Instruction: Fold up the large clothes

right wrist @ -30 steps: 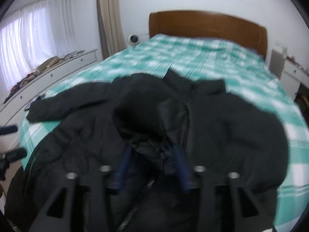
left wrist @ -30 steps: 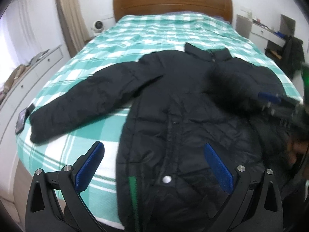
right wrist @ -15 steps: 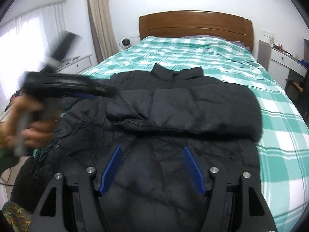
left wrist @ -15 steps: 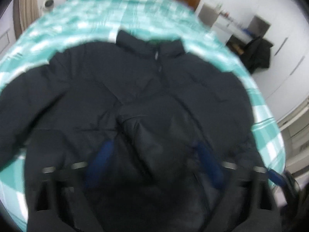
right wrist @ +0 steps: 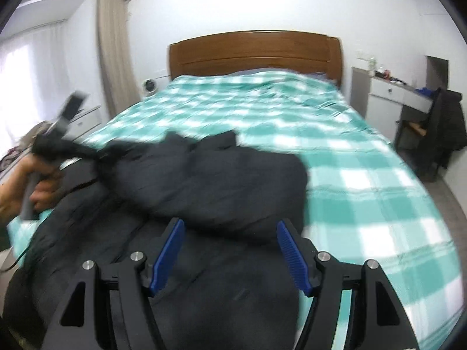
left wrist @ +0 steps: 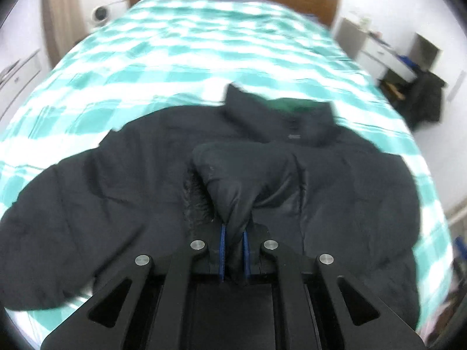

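A black padded jacket [left wrist: 350, 192] lies face up on the green checked bed [left wrist: 204, 43], its collar [left wrist: 292, 116] toward the headboard. My left gripper [left wrist: 233, 233] is low over the jacket's middle, jaws closing tight on a pinched bunch of its fabric between the blue pads [left wrist: 223, 248]. In the right wrist view the jacket [right wrist: 233, 180] has a sleeve folded across the chest. There the left gripper [right wrist: 58, 145], held by a hand [right wrist: 38, 186], pulls fabric at the far left. My right gripper [right wrist: 230, 227] hovers open above the jacket's lower part, holding nothing.
The bed [right wrist: 364, 175] has bare cover to the right and beyond the jacket, up to the wooden headboard [right wrist: 254, 52]. A white desk [right wrist: 388, 90] and a chair draped in dark clothing [right wrist: 446, 128] stand on the right. A low drawer unit [right wrist: 87, 116] runs along the left wall.
The left gripper swung from the bed's left side to over the jacket's middle and closed on its fabric. The right gripper let go of the folded sleeve and drew back and up.
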Available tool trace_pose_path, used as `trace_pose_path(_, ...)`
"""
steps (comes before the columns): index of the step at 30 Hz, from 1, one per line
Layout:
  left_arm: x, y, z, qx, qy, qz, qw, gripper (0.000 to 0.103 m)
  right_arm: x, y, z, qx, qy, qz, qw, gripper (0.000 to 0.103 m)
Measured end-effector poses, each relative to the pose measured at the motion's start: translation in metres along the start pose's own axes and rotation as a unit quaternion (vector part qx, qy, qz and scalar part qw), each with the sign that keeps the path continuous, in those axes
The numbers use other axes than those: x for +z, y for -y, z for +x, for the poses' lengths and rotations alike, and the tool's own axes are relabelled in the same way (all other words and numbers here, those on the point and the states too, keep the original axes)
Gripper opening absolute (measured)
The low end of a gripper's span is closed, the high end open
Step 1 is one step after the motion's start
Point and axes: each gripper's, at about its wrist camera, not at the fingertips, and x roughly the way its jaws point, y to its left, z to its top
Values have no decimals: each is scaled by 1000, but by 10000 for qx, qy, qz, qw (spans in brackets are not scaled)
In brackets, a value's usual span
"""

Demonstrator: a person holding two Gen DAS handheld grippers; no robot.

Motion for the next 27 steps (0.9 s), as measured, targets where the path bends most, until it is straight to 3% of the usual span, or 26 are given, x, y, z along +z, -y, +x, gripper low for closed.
trace_pose_path(3, -12, -12, 26, -42, -295, -149, 9994, 10, 25, 19, 40, -12, -225, 198, 9995, 68)
trace_pose_path(9, -25, -10, 32, 12, -182, -8, 9998, 18, 47, 13, 122, 396, -714, 316, 9962, 68)
trace_pose_path(11, -25, -6, 38, 175, -173, 172, 9996, 20, 42, 0, 148, 449, -978, 137, 9941, 68)
trace_pose_path(13, -25, -2, 43, 301, -170, 329, 9989, 23, 27, -11, 181, 130, -1489, -125, 9887, 68)
trace_pose_path(15, -28, 1, 48, 401, -133, 471, 9980, 25, 11, -15, 201, 147, -1803, -161, 9834, 68)
trace_pose_path(20, -35, 9, 51, 710, -55, 834, 9940, 26, 5, -15, 193, 93, -1785, -118, 9838, 68)
trace_pose_path(24, -38, 7, 37, 663, -47, 842, 9942, 27, 4, -15, 156, 147, -1663, -247, 9857, 68)
trace_pose_path(27, -43, 2, 28, 556, 40, 758, 9956, 40, -3, -12, 123, 290, -1484, -140, 9884, 68)
